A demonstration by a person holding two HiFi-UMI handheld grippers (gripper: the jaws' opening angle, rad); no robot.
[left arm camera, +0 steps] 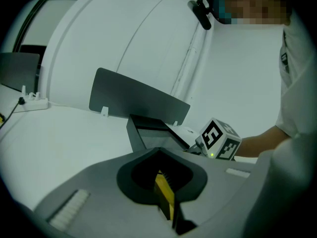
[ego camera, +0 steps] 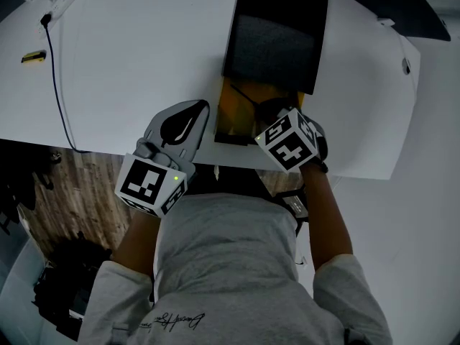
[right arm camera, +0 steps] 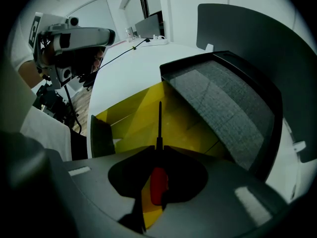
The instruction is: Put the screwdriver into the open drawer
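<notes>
Status: about half done. The screwdriver is in my grip over the drawer and not yet let go.

1. Table (ego camera: 144, 56): smooth white top with a rounded edge. A thin black cable (ego camera: 56, 85) runs across its far left.
2. Left gripper (ego camera: 192, 113): matt grey shell, jaws together on nothing, resting at the near table edge left of the drawer.
3. Drawer (right arm camera: 124, 120): pulled open, with glossy yellow flat walls and a dark front panel.
4. Screwdriver (right arm camera: 158, 182): red rounded handle and slim black shaft, tip aimed down into the drawer.
5. Right gripper (right arm camera: 159, 150): jaws clamped on that handle.
6. Tray (right arm camera: 223, 98): black rim, grey felt-like lining, just beyond the drawer to its right.
</notes>
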